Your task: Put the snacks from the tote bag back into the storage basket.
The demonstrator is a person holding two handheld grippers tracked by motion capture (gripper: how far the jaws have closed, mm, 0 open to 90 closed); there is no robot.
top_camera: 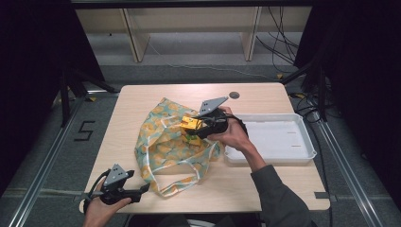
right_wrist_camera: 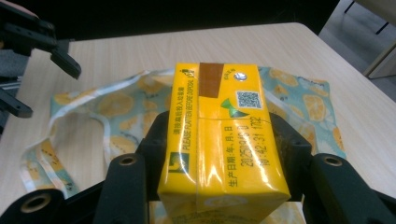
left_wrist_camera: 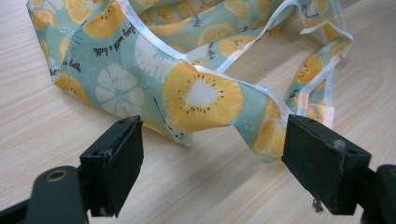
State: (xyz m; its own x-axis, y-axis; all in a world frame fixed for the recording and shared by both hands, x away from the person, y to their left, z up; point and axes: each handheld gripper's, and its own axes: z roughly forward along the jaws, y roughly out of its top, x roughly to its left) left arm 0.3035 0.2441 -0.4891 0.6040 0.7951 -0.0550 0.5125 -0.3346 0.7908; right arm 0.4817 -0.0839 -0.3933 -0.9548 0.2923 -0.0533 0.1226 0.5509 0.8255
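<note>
Gripping a yellow drink carton (right_wrist_camera: pixel 223 140) between its jaws, the right gripper (top_camera: pixel 204 125) holds it above the fruit-print bag (top_camera: pixel 163 142) on the table (top_camera: pixel 265 187). At the near table edge, the left gripper (left_wrist_camera: pixel 212 158) rests with jaws spread wide and empty, just short of the bag's hem.

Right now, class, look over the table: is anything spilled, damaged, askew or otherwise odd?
Nothing is spilled or damaged. The fruit-print bag lies crumpled on the table, its handles sprawled toward the near edge. The yellow carton sits squarely clamped in the right gripper above the bag. The left gripper is open beside a bag handle. The white tray is bare.
</note>
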